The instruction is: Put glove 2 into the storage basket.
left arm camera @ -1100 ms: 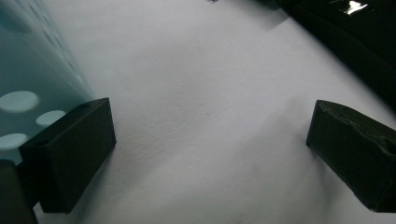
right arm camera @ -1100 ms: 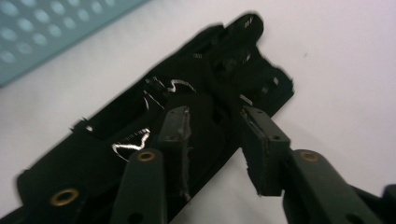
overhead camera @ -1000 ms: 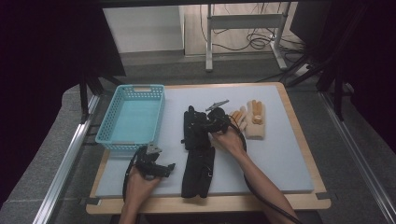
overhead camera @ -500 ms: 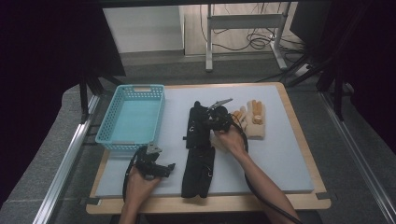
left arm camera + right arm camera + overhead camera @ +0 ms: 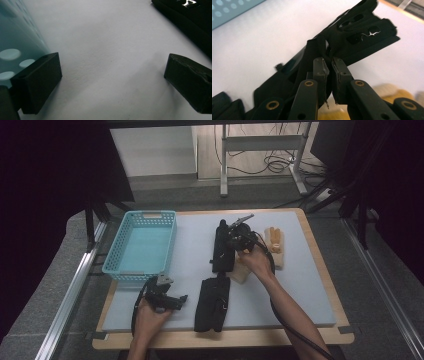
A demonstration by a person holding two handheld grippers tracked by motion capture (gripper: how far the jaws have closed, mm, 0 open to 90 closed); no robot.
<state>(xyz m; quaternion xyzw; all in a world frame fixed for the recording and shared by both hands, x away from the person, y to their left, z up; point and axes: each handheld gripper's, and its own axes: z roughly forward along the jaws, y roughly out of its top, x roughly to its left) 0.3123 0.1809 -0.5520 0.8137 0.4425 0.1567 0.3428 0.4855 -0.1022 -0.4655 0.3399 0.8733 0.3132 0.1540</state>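
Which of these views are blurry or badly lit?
High view: dim, black surround, table evenly lit. Left gripper view: basket close and soft, pale mat washed out. Right gripper view: right gripper sharp, pinching black fabric; background blurred, small glint on the fabric.

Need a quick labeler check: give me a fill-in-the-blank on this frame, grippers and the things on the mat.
1. The right gripper is shut on the ____ glove.
2. The left gripper rests on the mat with its jaws ____.
3. The basket at the mat's left is ____ in colour.
4. The tan gloves lie to the ____ of the lifted glove in the high view.

Missing words: black; open; turquoise; right
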